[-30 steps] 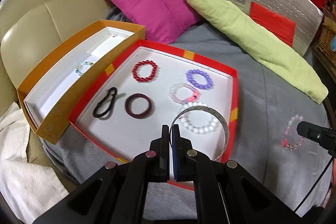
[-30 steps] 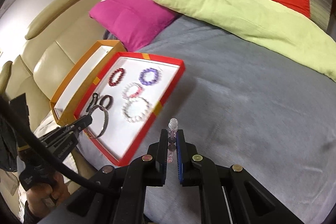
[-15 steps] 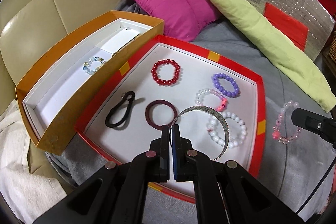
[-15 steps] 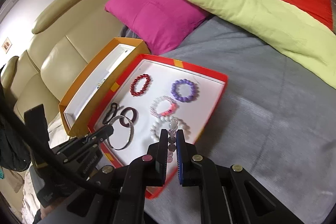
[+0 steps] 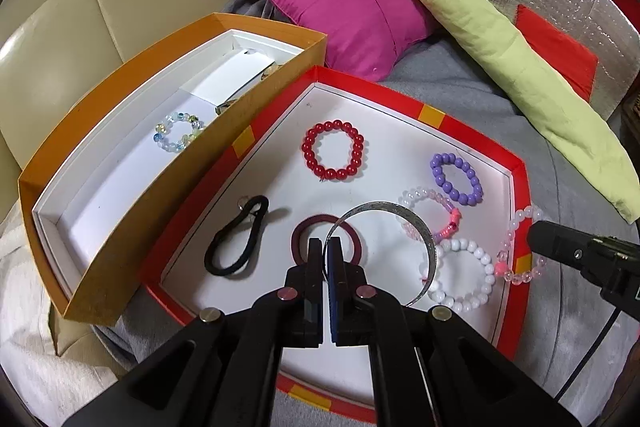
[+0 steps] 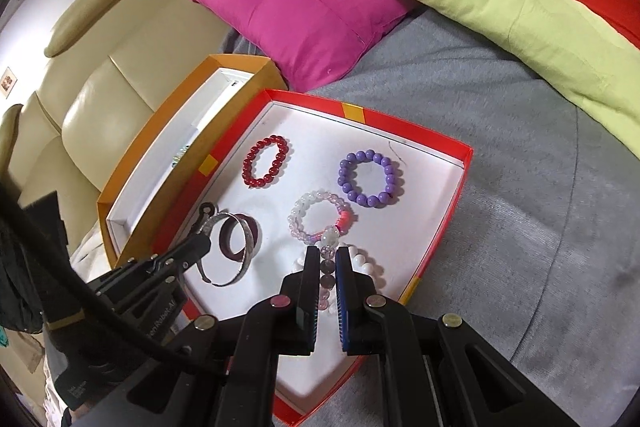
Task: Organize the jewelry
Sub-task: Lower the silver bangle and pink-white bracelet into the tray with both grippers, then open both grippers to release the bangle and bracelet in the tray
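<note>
Silver bangle (image 5: 416,227) hanging over red tray (image 5: 520,187), above maroon ring (image 5: 356,247) and white bead bracelet (image 5: 472,279); left gripper (image 5: 325,247) pinching its rim, jaws closed. Pale pink bead bracelet (image 5: 516,259) hanging over tray's right rim, right gripper (image 6: 328,259) clamping it. Red bracelet (image 5: 333,155), purple bracelet (image 5: 456,179), pink-and-clear bracelet (image 5: 434,215), black hair tie (image 5: 236,239) lying in tray. Orange box (image 5: 120,75) sitting just beside tray, holding multicolour bracelet (image 5: 179,131).
</note>
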